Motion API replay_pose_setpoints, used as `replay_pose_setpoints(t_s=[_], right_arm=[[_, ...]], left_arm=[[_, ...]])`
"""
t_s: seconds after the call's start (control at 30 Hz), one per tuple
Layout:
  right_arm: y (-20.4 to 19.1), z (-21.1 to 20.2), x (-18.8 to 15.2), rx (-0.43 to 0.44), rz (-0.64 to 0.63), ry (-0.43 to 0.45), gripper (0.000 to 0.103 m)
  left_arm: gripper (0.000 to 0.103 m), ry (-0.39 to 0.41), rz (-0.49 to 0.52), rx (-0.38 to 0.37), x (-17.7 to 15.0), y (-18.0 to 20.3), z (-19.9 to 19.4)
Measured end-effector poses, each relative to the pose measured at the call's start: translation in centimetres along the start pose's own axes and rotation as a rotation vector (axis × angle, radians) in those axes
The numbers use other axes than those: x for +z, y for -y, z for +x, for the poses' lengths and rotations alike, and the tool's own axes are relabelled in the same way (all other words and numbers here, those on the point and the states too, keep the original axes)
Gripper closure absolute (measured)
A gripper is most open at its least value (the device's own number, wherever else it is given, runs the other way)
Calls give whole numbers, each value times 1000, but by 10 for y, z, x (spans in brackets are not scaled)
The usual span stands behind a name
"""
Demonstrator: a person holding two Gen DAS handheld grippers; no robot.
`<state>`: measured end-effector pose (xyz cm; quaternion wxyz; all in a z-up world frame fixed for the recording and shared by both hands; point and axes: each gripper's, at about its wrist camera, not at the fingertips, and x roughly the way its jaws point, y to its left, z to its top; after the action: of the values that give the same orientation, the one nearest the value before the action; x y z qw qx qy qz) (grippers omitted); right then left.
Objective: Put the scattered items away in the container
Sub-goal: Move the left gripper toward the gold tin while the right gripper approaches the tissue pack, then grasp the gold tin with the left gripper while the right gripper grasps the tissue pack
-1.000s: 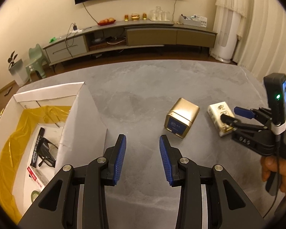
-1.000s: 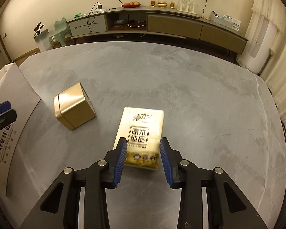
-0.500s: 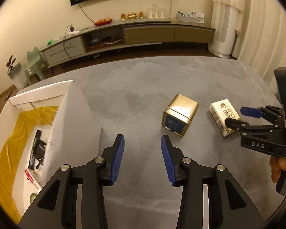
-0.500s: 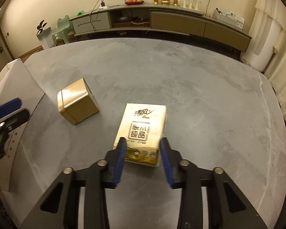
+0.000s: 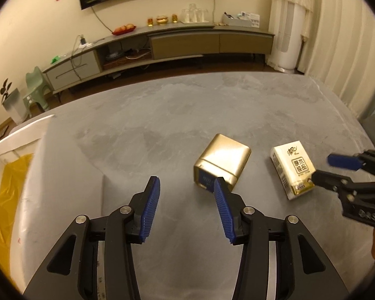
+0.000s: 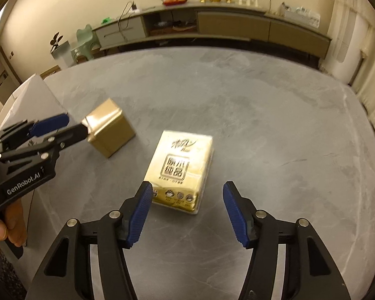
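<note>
A broad grey table (image 5: 162,115) with a marbled, stone-like face fills both views, its far edge curving away toward the room. On it lies the gold tin (image 5: 221,166), tipped on its side, and just to its right the tissue pack (image 5: 291,168), flat, printed face up. The two sit near each other but apart.

The left gripper (image 5: 187,207) hangs over the table with its blue pads spread wide, nothing between them; its right finger overlaps the tin's near corner in the left wrist view, though contact cannot be told. The right gripper (image 6: 187,212) is spread too, its fingers flanking the near end of the tissue pack (image 6: 181,172) without pinching it. A hand (image 6: 5,222) grips the left tool's handle at the edge of the right wrist view.

Off to the left stands the white box (image 5: 20,135), the container, lined with a yellow bag (image 5: 5,187); its contents are out of sight here.

Beyond the table, a long low cabinet (image 5: 162,42) runs along a cream wall, carrying a red fruit dish (image 5: 123,28), small gold ornaments and clear glasses (image 5: 195,13). A dark picture hangs above it. Pale curtains (image 5: 342,50) drape the right side, and a green child's chair (image 5: 36,87) sits far left beside a potted plant (image 5: 8,100).
</note>
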<state>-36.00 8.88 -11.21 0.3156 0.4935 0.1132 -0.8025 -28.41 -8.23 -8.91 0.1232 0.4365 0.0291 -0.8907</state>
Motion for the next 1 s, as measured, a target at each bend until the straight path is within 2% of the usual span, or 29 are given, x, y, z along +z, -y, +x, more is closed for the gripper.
replay_pose_setpoints(t_s=[0.23,0.33,0.43,0.5,0.63,0.7,0.77,0.93,1.0], right_arm=[[3,-2,2,-10,21,-5,56],[3,-3,2,-14,31,-6,55],[3,-7,2,-16,38,10,44],[4,-10,2,-15,45,16,42],[8,-12,4,-13,58,22,41],[11,-13,5,-12,65,25,40],[12,-12,6,-10,64,28,39],[2,0,6,-28,14,24,38],[-1,5,6,-30,5,23,40]], left_arm=[[52,9,4,-53,9,12,13],[51,-14,72,-28,3,12,11],[51,-37,135,6,-4,7,8],[51,-62,118,20,-13,-4,4],[52,-73,14,-40,-22,-12,-17],[51,-60,12,-92,-22,0,-27],[51,-55,23,-112,-18,14,-28],[51,-38,40,-77,2,36,-6],[51,-27,50,-24,8,38,8]])
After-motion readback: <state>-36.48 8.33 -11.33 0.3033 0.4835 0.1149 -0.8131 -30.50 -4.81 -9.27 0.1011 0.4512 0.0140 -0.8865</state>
